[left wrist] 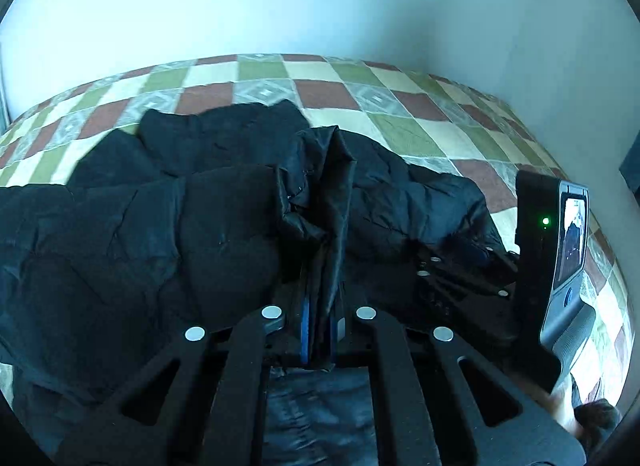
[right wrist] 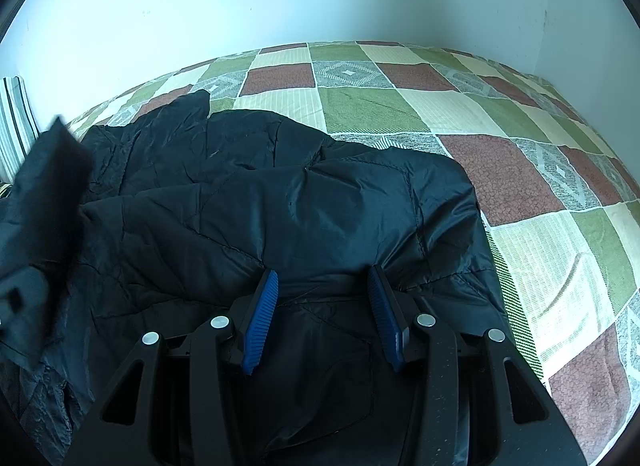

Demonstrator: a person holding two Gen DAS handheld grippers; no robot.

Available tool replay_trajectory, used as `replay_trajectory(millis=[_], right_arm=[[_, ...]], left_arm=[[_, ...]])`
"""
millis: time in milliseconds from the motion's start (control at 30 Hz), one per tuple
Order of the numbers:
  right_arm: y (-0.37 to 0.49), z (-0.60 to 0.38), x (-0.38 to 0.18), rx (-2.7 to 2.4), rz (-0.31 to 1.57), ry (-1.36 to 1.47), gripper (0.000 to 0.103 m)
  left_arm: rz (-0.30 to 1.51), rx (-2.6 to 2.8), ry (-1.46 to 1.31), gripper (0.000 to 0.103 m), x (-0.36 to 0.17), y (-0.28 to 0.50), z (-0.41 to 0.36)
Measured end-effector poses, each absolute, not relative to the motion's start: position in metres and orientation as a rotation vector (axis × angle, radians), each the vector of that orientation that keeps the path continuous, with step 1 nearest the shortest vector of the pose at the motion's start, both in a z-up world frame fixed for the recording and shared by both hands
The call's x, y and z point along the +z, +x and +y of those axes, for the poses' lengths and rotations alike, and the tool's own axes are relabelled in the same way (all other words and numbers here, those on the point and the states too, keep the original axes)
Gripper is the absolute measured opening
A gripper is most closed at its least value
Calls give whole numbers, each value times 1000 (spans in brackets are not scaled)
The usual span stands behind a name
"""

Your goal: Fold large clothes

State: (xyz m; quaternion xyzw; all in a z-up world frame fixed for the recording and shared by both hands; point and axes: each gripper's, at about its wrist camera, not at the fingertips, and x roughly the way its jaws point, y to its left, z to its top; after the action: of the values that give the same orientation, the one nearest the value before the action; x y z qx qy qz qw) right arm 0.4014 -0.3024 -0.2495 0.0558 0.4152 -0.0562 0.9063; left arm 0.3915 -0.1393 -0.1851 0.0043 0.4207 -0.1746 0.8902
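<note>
A large black padded jacket (left wrist: 168, 201) lies bunched on a checked bedspread (left wrist: 400, 113). My left gripper (left wrist: 320, 306) is shut on a raised fold of the jacket's black fabric, which stands up between the blue pads. In the right wrist view the same jacket (right wrist: 304, 201) spreads across the bed. My right gripper (right wrist: 324, 286) is open, its blue pads (right wrist: 262, 314) wide apart and resting on the jacket's near edge, with nothing between them. The right gripper's body with its screen (left wrist: 568, 250) shows at the right of the left wrist view.
The bedspread (right wrist: 520, 153) runs up to a pale wall (right wrist: 280, 5) behind and at the right. A striped cushion (right wrist: 16, 121) stands at the far left. A lifted flap of black fabric (right wrist: 44, 193) hangs at the left edge.
</note>
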Motion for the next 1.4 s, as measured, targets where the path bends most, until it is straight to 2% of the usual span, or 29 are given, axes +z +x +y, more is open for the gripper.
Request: replay_trajectory(millis=[100,167,333,400,467,600,633,833,967,1200,1233,1267,1300,1367,1400], right_arm=[[401,-304,-249,-111,855,122,48],[400,-305,-249,-89,853,132,56],[399,-305,-246,-72,844,141,59],[397,-306,-244,-69,840,148,60],[395,-305,-241,-71,831,148,62],[392,-305,-236,-75,837,152,63],[391,-305,-233,-79,837,155,63],[374,-305,-205,-100,803,192,63],[366,-303,-193,-73,802,250,63],[391,-273,-216,4,925,272,63],[394,-271,-219,23,938,292,62],[395,-268,-221,35,944,299,46],[396,-263,-222,49,945,278,35],[395,-254,-218,47,932,213,17],[394,-252,-217,49,924,193,14]], left_arm=[[876,-401,19,6,-189,394,-157],[881,-428,23,6,-191,394,-166],[891,-465,31,9,-192,392,-179],[879,-476,25,17,-186,388,-176],[865,-481,9,36,-177,383,-171],[809,-474,-6,41,-152,370,-156],[790,-469,-9,45,-144,365,-149],[698,-315,62,51,-123,350,-96],[707,-204,42,51,-127,353,-46],[734,-8,33,51,-148,365,28],[739,7,27,51,-151,368,35],[745,15,25,51,-153,369,39],[749,19,22,51,-155,371,43],[758,21,24,51,-161,374,46],[761,21,28,51,-163,377,45]])
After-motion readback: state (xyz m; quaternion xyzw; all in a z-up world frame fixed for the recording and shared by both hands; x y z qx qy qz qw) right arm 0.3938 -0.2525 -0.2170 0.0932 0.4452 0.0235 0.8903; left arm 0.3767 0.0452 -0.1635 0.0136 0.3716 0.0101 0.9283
